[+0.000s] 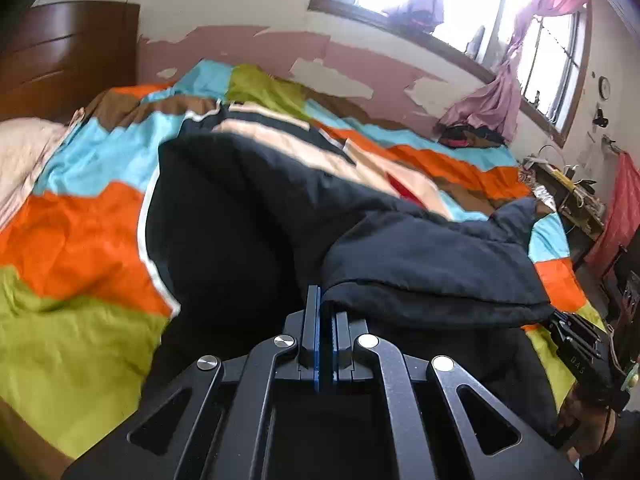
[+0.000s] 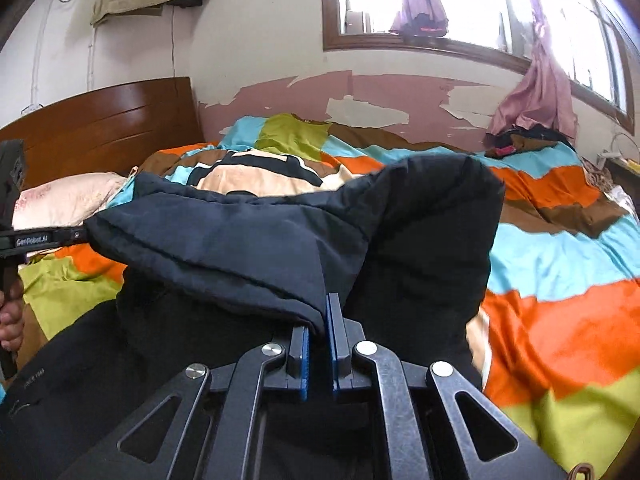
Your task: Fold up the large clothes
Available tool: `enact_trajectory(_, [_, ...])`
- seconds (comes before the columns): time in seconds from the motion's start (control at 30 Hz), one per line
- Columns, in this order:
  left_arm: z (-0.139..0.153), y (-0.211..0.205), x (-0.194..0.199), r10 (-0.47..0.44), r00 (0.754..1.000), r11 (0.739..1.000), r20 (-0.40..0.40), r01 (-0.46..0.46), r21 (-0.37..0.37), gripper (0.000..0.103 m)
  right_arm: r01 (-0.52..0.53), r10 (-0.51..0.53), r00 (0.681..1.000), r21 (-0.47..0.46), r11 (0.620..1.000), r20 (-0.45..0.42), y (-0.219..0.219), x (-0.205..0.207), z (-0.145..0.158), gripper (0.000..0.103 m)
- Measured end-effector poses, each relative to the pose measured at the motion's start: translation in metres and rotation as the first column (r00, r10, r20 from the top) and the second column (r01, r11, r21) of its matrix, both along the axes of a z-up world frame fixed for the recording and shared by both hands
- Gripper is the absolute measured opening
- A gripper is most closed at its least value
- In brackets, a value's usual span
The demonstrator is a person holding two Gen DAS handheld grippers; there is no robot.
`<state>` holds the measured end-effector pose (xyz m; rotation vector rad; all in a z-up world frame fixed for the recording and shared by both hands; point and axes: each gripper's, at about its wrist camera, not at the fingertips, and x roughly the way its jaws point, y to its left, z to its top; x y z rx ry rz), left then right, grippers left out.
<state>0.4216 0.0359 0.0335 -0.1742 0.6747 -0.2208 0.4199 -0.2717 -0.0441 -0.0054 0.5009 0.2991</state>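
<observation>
Left gripper (image 1: 325, 300): black metal jaws with blue pads clamped on a stitched hem of the dark padded jacket (image 1: 248, 216). Right gripper (image 2: 319, 312): clamped on another fold of that hem. Jacket hangs bunched between both, over the glossy colour-block quilt (image 2: 560, 256).
</observation>
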Motion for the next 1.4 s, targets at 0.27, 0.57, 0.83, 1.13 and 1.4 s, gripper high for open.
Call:
enact_trajectory(0.27, [-0.040, -0.009, 0.016, 0.036, 0.998, 0.998, -0.060, -0.032, 0.058, 0.003, 0.045, -0.049, 0.997, -0.058, 0.997, -0.053, 0.006, 0.015, -0.035, 0.007])
enact_trajectory(0.57, [-0.082, -0.007, 0.052, 0.071, 0.994, 0.994, -0.079, -0.064, 0.083, 0.003, 0.074, -0.085, 0.992, -0.113, 0.991, -0.093, 0.017, 0.052, -0.076, 0.008])
enact_trajectory(0.83, [-0.101, -0.005, 0.059, 0.083, 0.994, 0.995, -0.071, -0.079, 0.056, 0.003, 0.075, -0.084, 0.990, -0.082, 0.994, -0.109, 0.012, 0.060, -0.087, 0.008])
enact_trajectory(1.13, [-0.062, 0.007, 0.049, 0.094, 0.993, 0.989, -0.068, -0.085, 0.117, 0.033, 0.002, -0.020, 0.990, -0.125, 0.992, -0.139, -0.002, 0.057, -0.046, 0.027])
enact_trajectory(1.4, [0.002, 0.025, 0.049, 0.139, 0.984, 0.987, 0.108, -0.147, 0.066, 0.062, 0.042, -0.037, 0.999, -0.265, 0.963, 0.024, -0.019, 0.072, 0.033, 0.064])
